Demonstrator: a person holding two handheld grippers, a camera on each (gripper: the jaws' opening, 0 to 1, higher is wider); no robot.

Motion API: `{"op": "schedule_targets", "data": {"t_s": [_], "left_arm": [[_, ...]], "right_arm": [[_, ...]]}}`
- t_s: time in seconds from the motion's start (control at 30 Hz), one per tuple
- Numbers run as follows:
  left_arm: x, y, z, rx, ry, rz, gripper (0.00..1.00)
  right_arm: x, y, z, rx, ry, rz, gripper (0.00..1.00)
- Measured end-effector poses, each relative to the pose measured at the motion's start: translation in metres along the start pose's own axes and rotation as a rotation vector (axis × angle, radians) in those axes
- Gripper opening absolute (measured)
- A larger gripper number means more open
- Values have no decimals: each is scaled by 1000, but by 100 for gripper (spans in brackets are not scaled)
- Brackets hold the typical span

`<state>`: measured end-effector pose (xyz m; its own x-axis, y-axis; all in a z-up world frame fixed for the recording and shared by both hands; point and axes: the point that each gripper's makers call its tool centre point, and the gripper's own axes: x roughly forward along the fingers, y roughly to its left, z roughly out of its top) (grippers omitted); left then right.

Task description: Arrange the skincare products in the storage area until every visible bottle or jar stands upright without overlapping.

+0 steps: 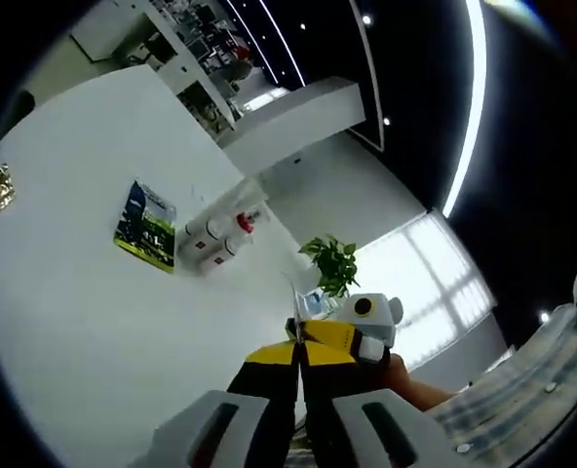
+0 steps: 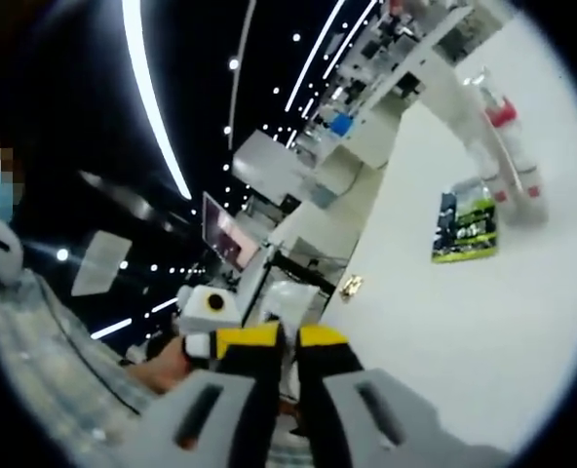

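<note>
My left gripper [image 1: 298, 353] rises from the bottom of the left gripper view, its yellow-and-black jaws pressed together with nothing between them. Just behind its tips is the right gripper [image 1: 359, 341], held in a hand [image 1: 410, 378]. In the right gripper view, my right gripper [image 2: 287, 339] is shut and holds nothing. The left gripper [image 2: 203, 341] comes in from the left, close beside its tips, held by a hand [image 2: 157, 369]. Both views are tilted up at a white wall and a dark ceiling.
A green poster [image 1: 144, 226] [image 2: 464, 229] hangs on the white wall beside white cylinders with red tops [image 1: 222, 234] [image 2: 503, 146]. A potted plant [image 1: 332, 261] stands near a bright window [image 1: 435, 283]. A person's checked sleeve [image 1: 522, 390] [image 2: 45, 351] is close by.
</note>
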<state>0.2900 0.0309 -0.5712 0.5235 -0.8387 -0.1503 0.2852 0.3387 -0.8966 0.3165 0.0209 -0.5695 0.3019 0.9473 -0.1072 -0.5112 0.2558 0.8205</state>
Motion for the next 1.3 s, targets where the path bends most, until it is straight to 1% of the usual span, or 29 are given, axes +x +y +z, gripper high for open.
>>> {"op": "schedule_targets", "data": {"t_s": [0.17, 0.33, 0.37, 0.43, 0.5, 0.53, 0.6, 0.7, 0.73, 0.77, 0.8, 0.9, 1.0, 1.03, 1.07, 1.13, 1.3], "left_arm": [[-9, 3, 0, 5, 1, 31, 1], [-20, 7, 1, 7, -27, 63, 1], [-22, 8, 2, -7, -51, 56, 1], [-23, 9, 4, -10, -89, 54, 2], [-24, 12, 2, -23, -96, 57, 4], [-24, 12, 2, -31, -104, 48, 4], [-25, 13, 3, -51, -111, 36, 5], [-24, 16, 3, -63, -112, 30, 4], [-24, 17, 3, -69, -111, 24, 2], [-24, 13, 3, -73, -107, -2, 2], [-23, 12, 5, -89, -111, -12, 1], [-20, 13, 5, -81, -103, -33, 1], [-16, 11, 7, -124, -91, -75, 1], [-15, 9, 10, -128, -97, -105, 1], [-14, 9, 12, -130, -104, -114, 1], [-13, 11, 15, -140, -104, -119, 1], [-11, 22, 27, -158, -116, -113, 0]], "right_arm": [[8, 4, -5, -15, 18, 20, 3], [15, 8, -10, 4, 38, 59, 1], [16, 11, -10, 20, 40, 88, 0], [17, 14, -9, 24, 33, 102, 0], [19, 14, -9, 33, 48, 108, 0], [19, 14, -9, 33, 51, 108, 0], [19, 14, -7, 49, 44, 112, 0], [17, 13, -4, 61, 35, 104, 0], [16, 12, -3, 64, 31, 100, 0], [16, 12, -3, 59, 33, 99, 0], [15, 13, -2, 53, 30, 103, 0], [13, 13, 0, 49, 26, 88, 0], [9, 14, 1, 36, 20, 81, 2], [7, 12, 3, 9, 14, 59, 3], [6, 9, 3, -12, 13, 37, 5], [3, 7, 2, -32, 17, 8, 12], [-10, 4, 6, -74, -7, -40, 22]]}}
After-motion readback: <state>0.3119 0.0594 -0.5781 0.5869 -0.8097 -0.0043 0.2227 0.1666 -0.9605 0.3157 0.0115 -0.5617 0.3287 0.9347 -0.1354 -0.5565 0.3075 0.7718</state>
